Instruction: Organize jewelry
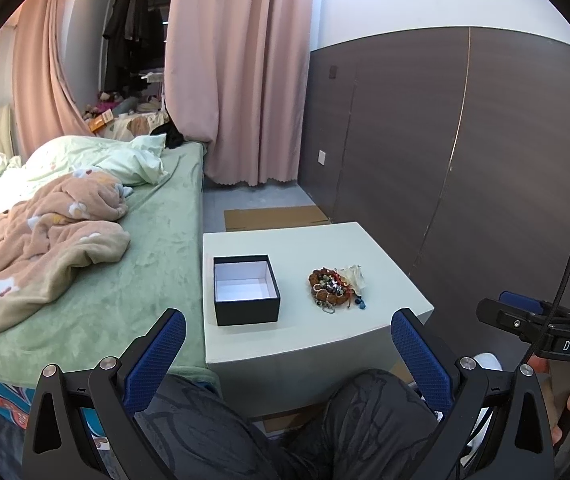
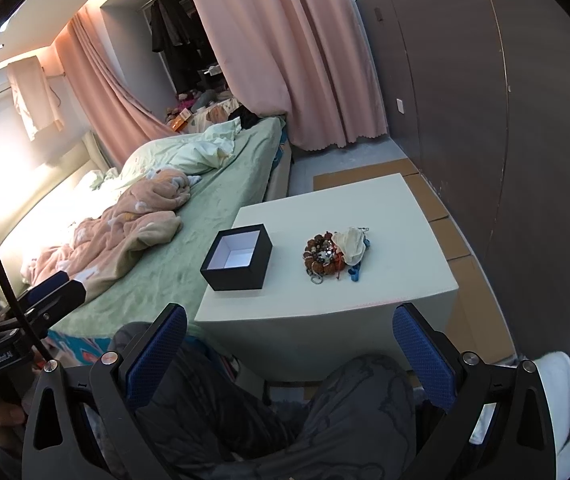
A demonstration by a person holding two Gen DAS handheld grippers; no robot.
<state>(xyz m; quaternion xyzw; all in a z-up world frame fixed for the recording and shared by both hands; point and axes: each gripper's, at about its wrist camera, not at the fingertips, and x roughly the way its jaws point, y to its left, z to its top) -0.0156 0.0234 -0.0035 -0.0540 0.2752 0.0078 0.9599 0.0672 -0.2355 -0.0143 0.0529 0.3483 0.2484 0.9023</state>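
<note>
Your left claw (image 1: 288, 340): jaws apart, empty | your right claw (image 2: 289, 338): jaws apart, empty | jewelry (image 1: 329, 286) heaped on counter (image 1: 389, 280), right of open box (image 1: 245, 290), near it.

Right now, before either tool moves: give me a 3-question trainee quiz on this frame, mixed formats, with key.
1. True or false: the black box on the white table already holds jewelry.
2. Multiple choice: the jewelry pile lies A) inside the box, B) on the table apart from the box, C) on the bed.
3. Fill in: the left tool and right tool are both ____.

Key: 1 false, it shows only a white interior; 2 B; 3 open, holding nothing.
</note>
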